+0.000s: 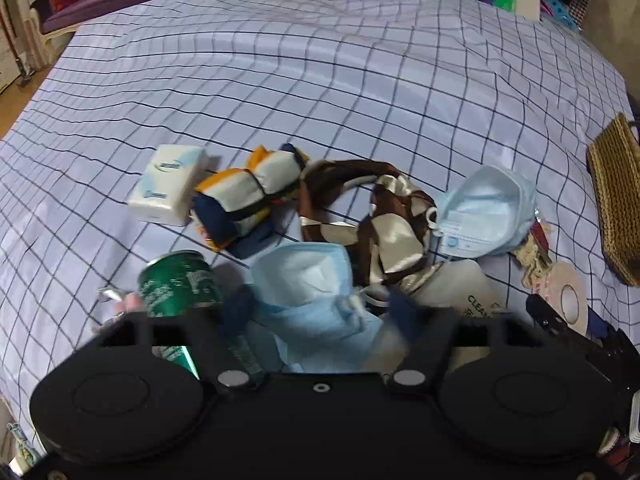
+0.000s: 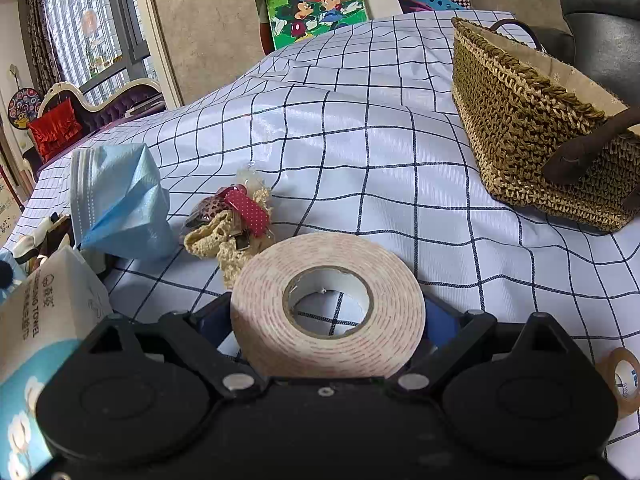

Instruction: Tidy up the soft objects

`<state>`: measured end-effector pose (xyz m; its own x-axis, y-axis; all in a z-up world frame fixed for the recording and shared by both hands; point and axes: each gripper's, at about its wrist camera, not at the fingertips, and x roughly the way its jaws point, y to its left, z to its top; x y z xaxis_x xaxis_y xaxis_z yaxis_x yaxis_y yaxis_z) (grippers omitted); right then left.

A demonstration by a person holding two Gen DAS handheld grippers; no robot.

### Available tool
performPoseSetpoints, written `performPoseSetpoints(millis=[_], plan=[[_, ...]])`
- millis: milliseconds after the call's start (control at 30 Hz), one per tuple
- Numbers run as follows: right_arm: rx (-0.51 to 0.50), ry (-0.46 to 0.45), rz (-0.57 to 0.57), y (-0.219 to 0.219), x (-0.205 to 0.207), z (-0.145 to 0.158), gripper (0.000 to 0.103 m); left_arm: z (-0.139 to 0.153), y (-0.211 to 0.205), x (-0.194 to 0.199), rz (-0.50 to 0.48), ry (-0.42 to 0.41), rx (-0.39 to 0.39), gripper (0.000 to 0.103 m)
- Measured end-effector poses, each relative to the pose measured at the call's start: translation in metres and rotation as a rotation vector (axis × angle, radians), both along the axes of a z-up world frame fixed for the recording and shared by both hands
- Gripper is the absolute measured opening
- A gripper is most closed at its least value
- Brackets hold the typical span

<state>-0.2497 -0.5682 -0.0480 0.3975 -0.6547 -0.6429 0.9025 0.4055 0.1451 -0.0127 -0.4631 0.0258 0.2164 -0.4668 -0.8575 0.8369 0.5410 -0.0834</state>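
In the left wrist view my left gripper [image 1: 320, 308] points down at a crumpled light blue face mask [image 1: 304, 276]. The mask fills the gap between the dark blue fingers [image 1: 238, 308] and both press on its sides. A second blue mask [image 1: 484, 212] [image 2: 120, 204] lies to the right. Beyond them lie a brown satin scarf [image 1: 368, 208], a folded blue, white and orange scarf [image 1: 248, 196] and a tissue pack [image 1: 168, 188]. My right gripper [image 2: 326, 312] has a wide tape roll [image 2: 328, 304] between its fingers, which touch both sides of the roll.
All lies on a checked cloth [image 1: 320, 80]. A woven basket [image 2: 532, 120] [image 1: 616, 200] stands at the right. A green can [image 1: 176, 284] sits by my left finger. A towel pack [image 2: 48, 320], a lace trinket [image 2: 236, 220] and a small tape roll [image 2: 624, 380] are close by.
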Motion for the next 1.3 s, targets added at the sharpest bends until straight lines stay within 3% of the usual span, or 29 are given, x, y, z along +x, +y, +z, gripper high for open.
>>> performPoseSetpoints(millis=[100, 433, 667, 800, 967, 1133, 1300], plan=[[0.0, 0.0, 0.0, 0.0, 0.0, 0.0, 0.096, 0.0, 0.001, 0.0, -0.007, -0.007, -0.015, 0.045], [-0.006, -0.005, 0.0, -0.001, 0.0, 0.0, 0.096, 0.043, 0.051, 0.032, 0.081, 0.016, -0.155, 0.044], [-0.026, -0.023, 0.002, 0.003, -0.004, -0.002, 0.096, 0.068, 0.15, 0.075, 0.206, -0.005, -0.22, 0.044], [-0.023, -0.024, 0.002, 0.002, -0.003, -0.002, 0.096, 0.062, 0.22, 0.101, 0.309, -0.053, -0.208, 0.044], [-0.016, 0.007, -0.001, 0.001, 0.001, -0.001, 0.095, 0.048, 0.305, 0.133, 0.469, -0.043, -0.194, 0.044], [0.028, 0.087, -0.029, -0.002, 0.01, 0.011, 0.094, 0.044, 0.364, 0.152, 0.578, -0.081, -0.189, 0.044], [0.002, 0.181, -0.124, 0.01, 0.02, 0.042, 0.094, 0.035, 0.409, 0.164, 0.673, -0.005, -0.188, 0.044]])
